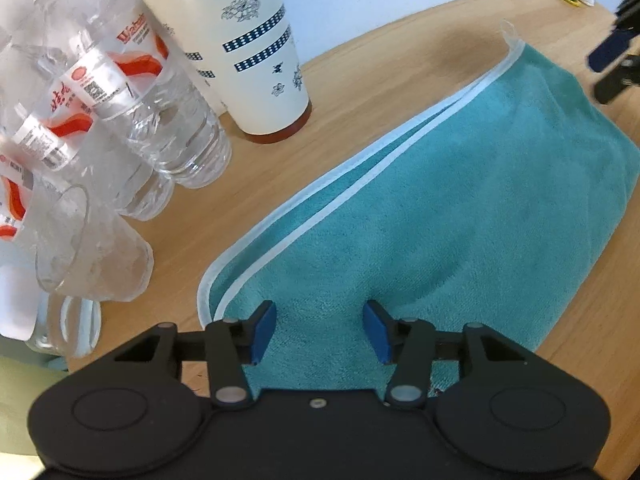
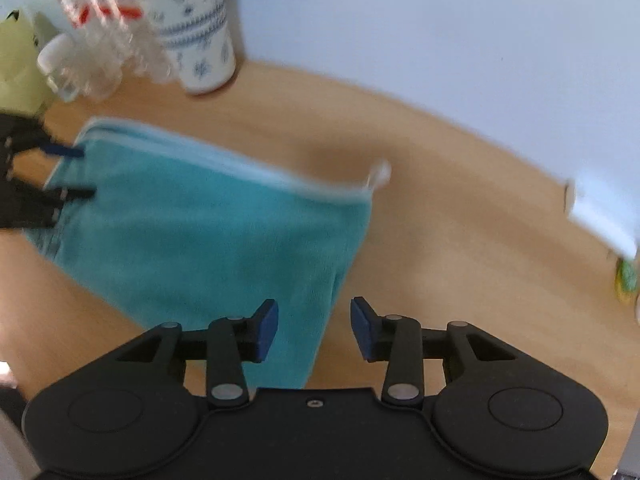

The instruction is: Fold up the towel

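The teal microfibre towel (image 1: 440, 208) lies folded once on the wooden table (image 1: 360, 64), straight ahead of both grippers. The left gripper (image 1: 320, 330) and right gripper (image 2: 314, 330) both hover with jaws spread, holding nothing. Soft, light and limp, it likely grips best pinched through both layers at the white-trimmed corners.

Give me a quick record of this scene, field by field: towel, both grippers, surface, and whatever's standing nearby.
towel: teal towel with white trim, folded over once, lying flat
left gripper: left gripper open, above the towel's near end, gripping nothing
right gripper: right gripper open, over the towel's other end
surface: wooden table
nearby: patterned cup with a red lid; clear plastic bottles with red labels beside it
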A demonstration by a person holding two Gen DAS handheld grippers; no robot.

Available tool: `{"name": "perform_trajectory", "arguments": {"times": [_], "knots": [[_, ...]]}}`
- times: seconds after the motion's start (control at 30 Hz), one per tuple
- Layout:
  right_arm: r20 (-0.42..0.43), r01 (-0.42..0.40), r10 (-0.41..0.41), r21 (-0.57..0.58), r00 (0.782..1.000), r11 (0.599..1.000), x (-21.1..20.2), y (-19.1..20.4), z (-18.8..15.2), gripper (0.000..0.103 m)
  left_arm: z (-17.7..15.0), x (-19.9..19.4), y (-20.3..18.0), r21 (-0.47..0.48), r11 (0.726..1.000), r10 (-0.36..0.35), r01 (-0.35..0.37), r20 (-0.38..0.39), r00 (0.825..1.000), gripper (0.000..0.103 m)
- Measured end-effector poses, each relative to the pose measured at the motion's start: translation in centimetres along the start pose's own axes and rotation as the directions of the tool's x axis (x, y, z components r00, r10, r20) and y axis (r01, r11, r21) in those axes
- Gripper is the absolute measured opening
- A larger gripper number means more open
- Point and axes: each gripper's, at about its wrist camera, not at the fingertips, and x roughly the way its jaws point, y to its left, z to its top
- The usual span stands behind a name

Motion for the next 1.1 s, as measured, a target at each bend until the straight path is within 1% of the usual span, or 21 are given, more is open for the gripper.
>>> {"name": "perform_trajectory", "arguments": {"times": [0.03, 0.1, 0.13, 0.2, 0.23, 0.3, 0.37, 0.4, 0.43, 0.47, 0.53, 0.57, 0.6, 0.63, 0.67, 0.7, 0.77, 0.8, 0.9, 1.0, 1.1], "knots": [[0.018, -0.024, 0.023, 0.023, 1.0, 0.999, 0.5, -0.2, 0.5, 0.044, 0.0, 0.0, 0.0, 0.005, 1.0, 0.001, -0.001, 0.0, 1.0, 0.05], [0.023, -0.08, 0.078, 0.068, 0.997, 0.994, 1.8, -0.4, 1.3, 0.034, 0.1, 0.0, 0.0, 0.006, 1.0, -0.002, 0.002, -0.002, 1.0, 0.051], [0.015, -0.089, 0.088, 0.075, 0.996, 0.993, 2.6, -0.3, 1.6, 0.031, 0.1, 0.1, 0.1, 0.003, 1.0, -0.004, 0.004, -0.005, 1.0, 0.051], [-0.006, -0.042, 0.042, 0.041, 0.999, 0.998, 3.6, 0.2, 1.6, 0.026, 0.1, 0.1, 0.3, 0.0, 1.0, -0.001, 0.001, -0.009, 1.0, 0.056], [-0.009, -0.022, 0.022, 0.022, 1.0, 1.0, 3.8, 0.4, 1.4, 0.024, 0.1, 0.2, 0.3, 0.0, 1.0, 0.0, 0.0, -0.01, 1.0, 0.057], [-0.005, 0.002, -0.002, -0.005, 1.0, 1.0, 3.9, 0.4, 0.8, 0.023, 0.1, 0.2, 0.5, -0.007, 1.0, -0.004, 0.004, -0.01, 1.0, 0.059], [-0.007, 0.02, -0.02, -0.003, 1.0, 1.0, 3.7, -0.1, 0.5, 0.024, 0.1, 0.3, 0.5, -0.009, 1.0, -0.004, 0.003, -0.01, 1.0, 0.059], [-0.009, 0.027, -0.027, -0.003, 1.0, 1.0, 3.6, -0.3, 0.3, 0.032, 0.1, 0.3, 0.6, -0.011, 1.0, -0.003, 0.003, -0.01, 1.0, 0.06], [-0.013, 0.039, -0.039, -0.004, 0.999, 0.999, 3.6, -0.5, 0.3, 0.038, 0.2, 0.3, 0.6, -0.014, 1.0, -0.005, 0.004, -0.013, 1.0, 0.06], [-0.017, 0.05, -0.05, 0.003, 0.999, 0.999, 3.6, -0.9, 0.2, 0.04, 0.2, 0.3, 0.6, -0.017, 1.0, -0.005, 0.004, -0.015, 1.0, 0.06], [-0.022, 0.045, -0.044, 0.023, 0.999, 0.999, 3.3, -1.3, 0.2, 0.04, 0.3, 0.4, 0.6, -0.023, 1.0, -0.003, 0.003, -0.018, 1.0, 0.059], [-0.022, 0.048, -0.047, 0.02, 0.999, 0.999, 3.1, -1.2, 0.3, 0.038, 0.3, 0.4, 0.7, -0.025, 1.0, -0.002, 0.002, -0.018, 1.0, 0.059], [-0.017, 0.059, -0.059, 0.008, 0.998, 0.998, 2.8, -1.1, 0.4, 0.033, 0.3, 0.4, 0.7, -0.026, 1.0, -0.002, 0.002, -0.018, 1.0, 0.059], [-0.009, 0.072, -0.072, 0.0, 0.997, 0.997, 2.5, -1.0, 0.5, 0.032, 0.3, 0.4, 0.7, -0.027, 1.0, -0.004, 0.004, -0.017, 1.0, 0.059], [0.008, 0.074, -0.074, -0.003, 0.997, 0.997, 1.9, -0.9, 0.7, 0.032, 0.3, 0.5, 1.1, 0.091, 0.995, -0.043, 0.042, 0.006, 0.999, 0.059], [0.035, 0.067, -0.067, 0.001, 0.997, 0.998, 1.2, -0.8, 1.0, 0.032, 0.3, 0.6, 1.4, 0.206, 0.976, -0.083, 0.076, 0.023, 0.996, 0.06], [0.098, -0.006, 0.006, -0.006, 0.995, 1.0, -0.4, 0.1, 1.9, 0.032, 0.7, 0.3, 0.9, 0.199, 0.977, -0.084, 0.078, 0.022, 0.996, 0.06], [0.108, -0.021, 0.023, -0.021, 0.994, 1.0, -0.6, 0.7, 2.2, 0.032, 0.8, 0.2, 0.7, 0.193, 0.978, -0.083, 0.078, 0.019, 0.996, 0.059], [0.088, -0.03, 0.038, -0.088, 0.995, 0.996, 0.4, 2.8, 3.2, 0.032, 1.2, -0.1, 0.2, 0.173, 0.981, -0.086, 0.083, 0.013, 0.996, 0.059], [0.059, -0.056, 0.06, -0.063, 0.996, 0.996, 1.9, 3.6, 3.4, 0.032, 1.5, -0.3, -0.1, 0.153, 0.984, -0.096, 0.093, 0.012, 0.995, 0.059], [0.04, -0.045, 0.047, -0.046, 0.998, 0.998, 3.4, 4.0, 3.1, 0.032, 1.9, -0.4, -0.2, 0.109, 0.987, -0.121, 0.12, 0.005, 0.993, 0.06]]}}
